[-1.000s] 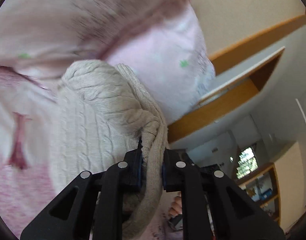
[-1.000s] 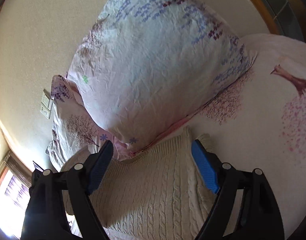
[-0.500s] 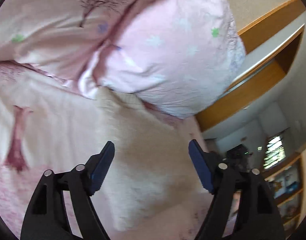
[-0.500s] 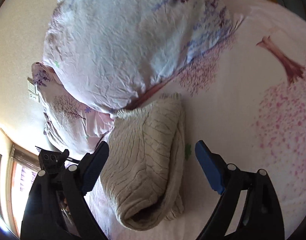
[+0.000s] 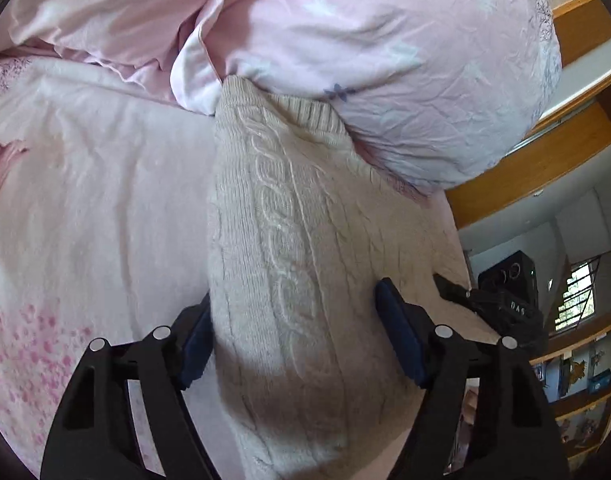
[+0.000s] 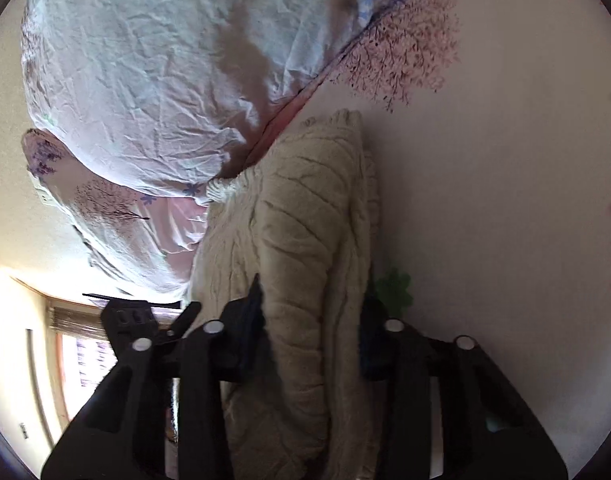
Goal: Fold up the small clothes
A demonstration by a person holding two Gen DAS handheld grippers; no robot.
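— Straddling the folded cream cable-knit sweater (image 5: 301, 264), left gripper (image 5: 301, 336) spread wide, blue pads (image 5: 401, 344) apart at either flank of the knit, gripping nothing.

— And the right gripper (image 6: 311, 336)?

— Likewise parted around the same sweater (image 6: 305, 264), dark fingers (image 6: 245, 332) at both sides of the thick fold; impossible to tell whether touching the wool or just beside it.

— Underneath?

— Lying flat on a pale pink bedsheet (image 5: 97, 200) printed with pink blossom specks and tree trunks; a small green flower print just beside the knit in the right view.

— Farther along?

— Far ribbed hem tucked against a crumpled pink floral pillow (image 5: 405, 60), touching its lower edge. A second pillow or duvet fold (image 5: 105, 12) bunched to its left.

— Beyond the bed?

— Wooden headboard trim (image 5: 545, 168) against a beige wall, then open shelving (image 5: 581, 376) with small items and a bright window (image 5: 577, 292). Seen from the right wrist, a wall socket (image 6: 45, 196) near the pillow and a sunlit window with blinds (image 6: 81, 344).
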